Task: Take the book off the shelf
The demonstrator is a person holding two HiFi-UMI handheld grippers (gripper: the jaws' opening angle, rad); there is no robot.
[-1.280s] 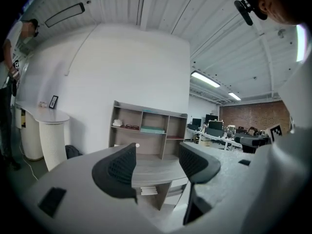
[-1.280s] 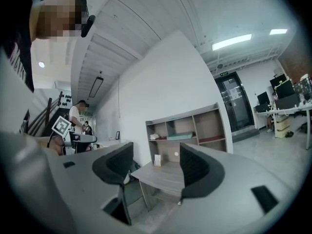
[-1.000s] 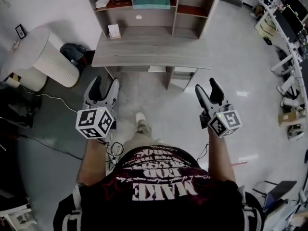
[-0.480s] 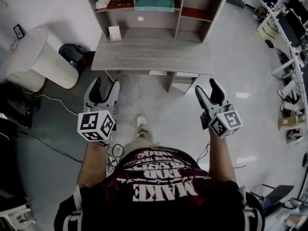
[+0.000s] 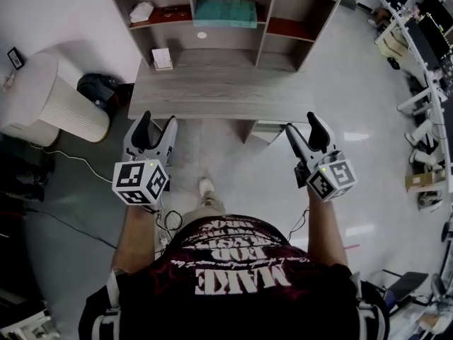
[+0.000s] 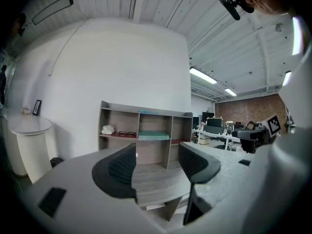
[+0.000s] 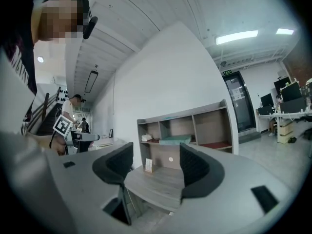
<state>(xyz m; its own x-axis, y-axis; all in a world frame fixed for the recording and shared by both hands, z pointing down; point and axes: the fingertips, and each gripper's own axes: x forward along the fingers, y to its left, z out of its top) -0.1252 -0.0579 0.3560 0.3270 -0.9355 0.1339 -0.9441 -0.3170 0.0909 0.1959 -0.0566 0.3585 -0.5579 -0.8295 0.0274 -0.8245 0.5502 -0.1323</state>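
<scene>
At top centre, book: flat teal slab lying in the middle compartment of the grey wooden shelf.
Left gripper: ribbed black jaws spread, empty.
Right gripper: jaws spread, empty.

You've closed in on the desk. A second ago its front edge lay clear ahead of both grippers. In the head view it now meets the tips of your left gripper and right gripper. The shelf unit at the back of the desk has come further into view, so its top board now shows. The teal book on it has come closer too. Your shoe is slightly nearer the desk's front edge.
</scene>
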